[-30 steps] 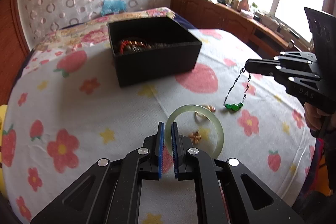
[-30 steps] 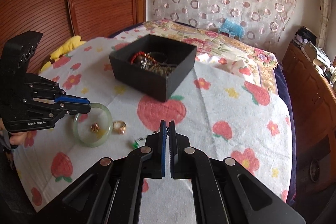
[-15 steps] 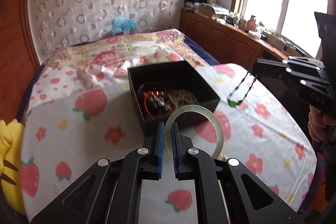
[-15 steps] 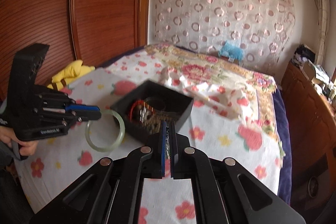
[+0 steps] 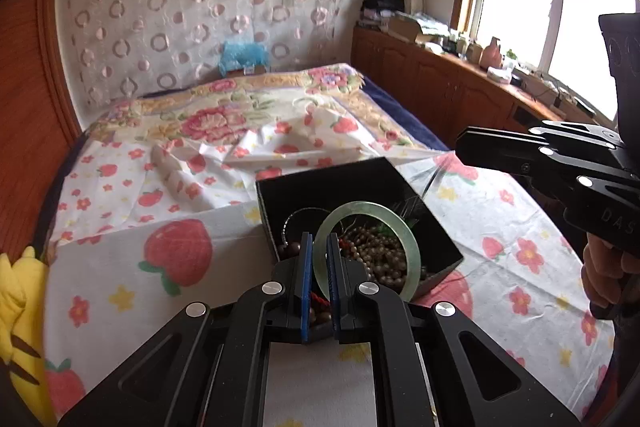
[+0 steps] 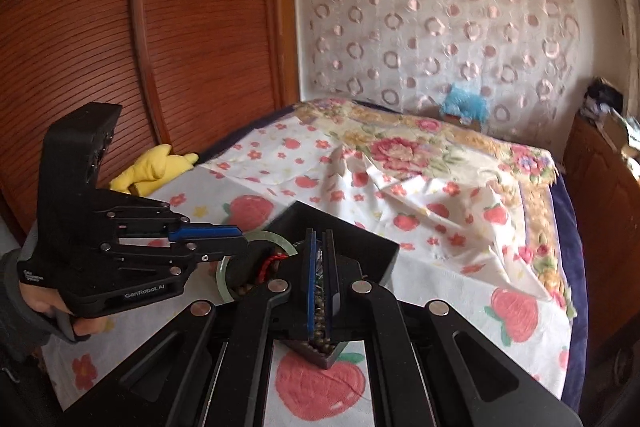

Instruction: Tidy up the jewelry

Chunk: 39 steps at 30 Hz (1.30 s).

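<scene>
The left hand-held gripper [image 5: 319, 259] is closed on the rim of a pale green bangle [image 5: 412, 247], its 2 blue pads clamping the ring edge-on. The bangle hangs over the open black box [image 5: 440, 227], which sits on a strawberry-print cloth [image 5: 120, 267] and contains brown bead strands [image 5: 376, 255] and red beads [image 6: 269, 262].

The right hand-held gripper [image 6: 319, 263] is positioned above the same box, jaws nearly together on a thin chain [image 6: 319, 267] seen between the pads. In the left wrist view the chain [image 5: 430, 185] runs from the right gripper [image 5: 460, 147] down into the box. A yellow plush toy [image 6: 156, 167] lies at the cloth's edge.
</scene>
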Tool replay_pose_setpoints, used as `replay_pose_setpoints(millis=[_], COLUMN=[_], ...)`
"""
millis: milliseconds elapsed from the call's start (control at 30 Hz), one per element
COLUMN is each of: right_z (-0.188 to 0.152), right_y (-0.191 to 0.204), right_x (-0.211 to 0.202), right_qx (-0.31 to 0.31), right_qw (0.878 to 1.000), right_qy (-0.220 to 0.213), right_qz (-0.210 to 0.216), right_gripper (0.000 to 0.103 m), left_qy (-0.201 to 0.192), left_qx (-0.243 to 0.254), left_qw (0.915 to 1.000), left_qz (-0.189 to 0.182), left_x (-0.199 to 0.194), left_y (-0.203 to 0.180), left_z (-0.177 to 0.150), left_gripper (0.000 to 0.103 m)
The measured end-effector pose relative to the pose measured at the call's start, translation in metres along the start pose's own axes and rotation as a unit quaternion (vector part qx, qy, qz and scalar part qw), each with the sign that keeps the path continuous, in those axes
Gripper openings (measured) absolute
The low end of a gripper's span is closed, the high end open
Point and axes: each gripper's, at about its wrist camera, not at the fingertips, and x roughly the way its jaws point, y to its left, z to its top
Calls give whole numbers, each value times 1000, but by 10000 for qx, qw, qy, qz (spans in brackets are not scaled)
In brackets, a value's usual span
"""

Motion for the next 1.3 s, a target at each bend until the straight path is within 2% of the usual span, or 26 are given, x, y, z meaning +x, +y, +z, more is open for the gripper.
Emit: replay_pose_setpoints(millis=[267,333,400,467,733,1033,1067,1100,1200,1300], right_z=[-27,-41,-57,-75,-112,-133,-134,-134,-132,-124], right_y=[2,6,13,23,52,72,75,75,71,60], right_x=[-3,-4,-4,0,4,13,13,12,8,6], right_qx=[49,65,84,61,-75,-504,-594,-611,-541,-448], right_qw=[9998,9995,9988,9973,9925,9876,9877,9877,9893,9910], right_qy=[189,299,454,668,1068,1423,1403,1398,1322,1238], right_qz=[15,91,188,284,583,423,354,345,303,236], right_gripper=[10,13,27,31,32,31,21,16,10,9], left_qy=[3,-25,-70,-91,191,658,696,720,770,806], left_qx=[-52,-43,-34,4,173,177,181,176,190,265], left_qw=[9999,10000,9999,9999,9995,9970,9966,9962,9952,9939], left_qz=[-92,-85,-96,-115,-205,-378,-407,-447,-575,-700], left_x=[12,10,5,-2,-26,-27,-27,-27,-29,-28], left_y=[-1,-1,-2,-4,-16,-28,-30,-32,-37,-46], left_z=[6,8,7,2,-42,-85,-88,-91,-96,-98], left_gripper=[7,13,24,24,24,24,24,24,24,24])
